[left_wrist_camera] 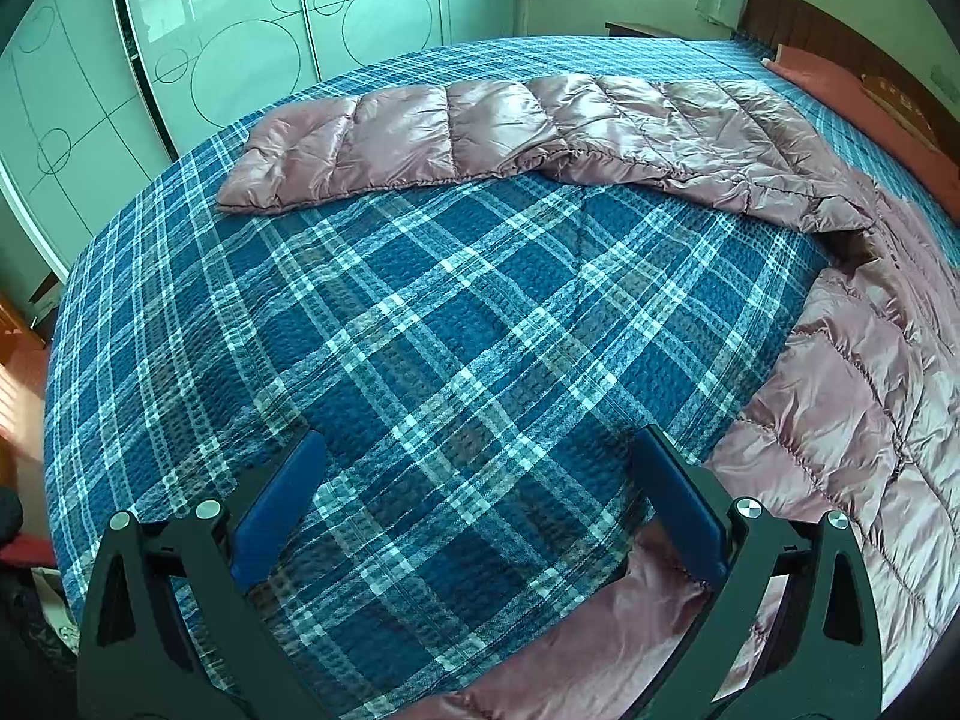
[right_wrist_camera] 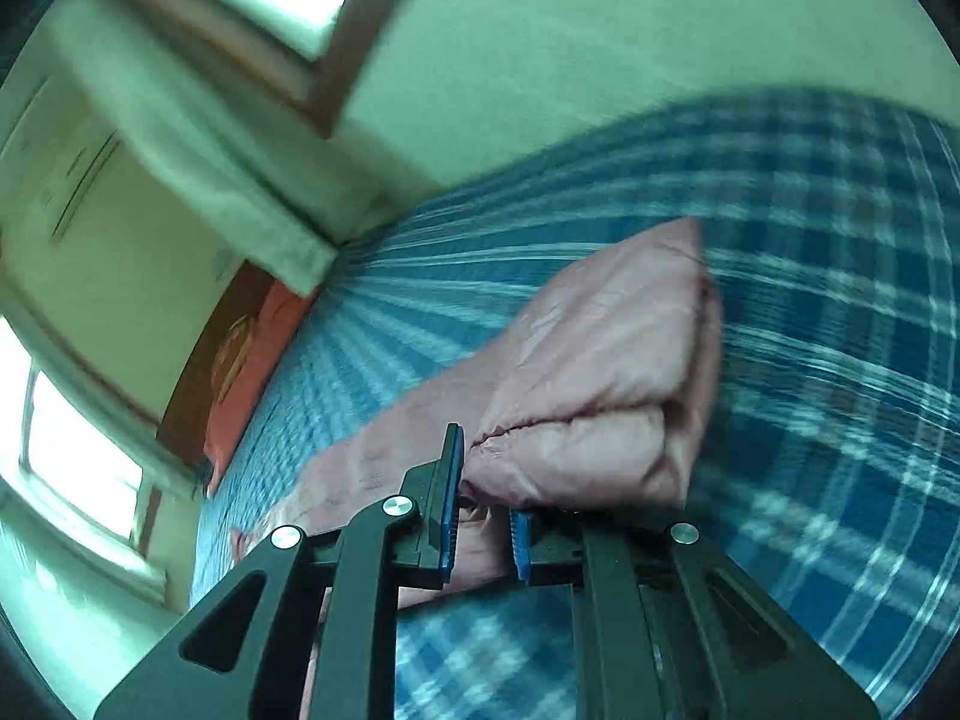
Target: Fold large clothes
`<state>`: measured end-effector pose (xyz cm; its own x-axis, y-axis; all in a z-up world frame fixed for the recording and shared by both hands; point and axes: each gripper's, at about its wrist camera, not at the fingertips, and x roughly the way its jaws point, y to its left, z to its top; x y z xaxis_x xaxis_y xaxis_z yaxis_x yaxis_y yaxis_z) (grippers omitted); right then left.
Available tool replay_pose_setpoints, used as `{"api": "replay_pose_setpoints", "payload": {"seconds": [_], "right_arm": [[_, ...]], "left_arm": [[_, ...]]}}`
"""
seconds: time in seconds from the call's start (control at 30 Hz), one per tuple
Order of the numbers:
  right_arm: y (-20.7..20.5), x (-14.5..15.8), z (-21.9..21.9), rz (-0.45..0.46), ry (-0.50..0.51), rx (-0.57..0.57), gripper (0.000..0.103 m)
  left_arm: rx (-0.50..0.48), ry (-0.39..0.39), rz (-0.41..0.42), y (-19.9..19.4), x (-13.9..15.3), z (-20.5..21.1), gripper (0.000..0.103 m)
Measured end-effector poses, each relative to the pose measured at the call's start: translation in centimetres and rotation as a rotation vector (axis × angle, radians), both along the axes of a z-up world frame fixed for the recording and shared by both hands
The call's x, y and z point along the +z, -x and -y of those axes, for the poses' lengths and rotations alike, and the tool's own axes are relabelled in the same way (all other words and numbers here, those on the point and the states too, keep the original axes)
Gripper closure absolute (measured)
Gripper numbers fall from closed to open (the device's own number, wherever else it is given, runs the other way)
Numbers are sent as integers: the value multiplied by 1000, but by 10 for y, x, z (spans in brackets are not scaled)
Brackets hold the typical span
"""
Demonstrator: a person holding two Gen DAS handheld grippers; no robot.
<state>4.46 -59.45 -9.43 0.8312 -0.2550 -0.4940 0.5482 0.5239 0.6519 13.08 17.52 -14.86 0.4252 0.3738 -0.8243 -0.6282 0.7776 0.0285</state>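
Note:
A pink quilted down jacket (left_wrist_camera: 852, 384) lies on a bed with a blue plaid cover (left_wrist_camera: 420, 312). One sleeve (left_wrist_camera: 420, 138) stretches flat across the far side of the bed. My left gripper (left_wrist_camera: 480, 450) is open and empty, low over the cover, with the jacket's hem by its right finger. My right gripper (right_wrist_camera: 486, 480) is shut on a bunched part of the jacket (right_wrist_camera: 600, 396) and holds it lifted above the cover (right_wrist_camera: 840, 300). That view is tilted and blurred.
A glossy wardrobe (left_wrist_camera: 210, 48) stands past the bed's far left edge. An orange pillow (left_wrist_camera: 870, 114) and a dark headboard (left_wrist_camera: 840, 30) are at the right. A window with green curtains (right_wrist_camera: 210, 138) is behind the bed.

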Motion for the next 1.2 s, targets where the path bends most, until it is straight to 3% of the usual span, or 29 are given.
{"api": "replay_pose_setpoints", "payload": {"seconds": [0.2,0.53,0.67,0.87,1.2], "right_arm": [[-70,46,-94,-27,180,236,89],[-197,62,-278,-56,298,618,89],[-238,51,-341,-88,311,737,89],[-279,18,-396,-148,295,856,89],[-296,-33,-475,-271,293,1030,89]], "left_arm": [[1,1,9,1,0,-1,2],[3,12,14,2,-1,-5,2],[4,15,18,2,-2,-5,2],[4,15,17,2,-2,-5,2],[4,14,19,2,-2,-5,2]]}}
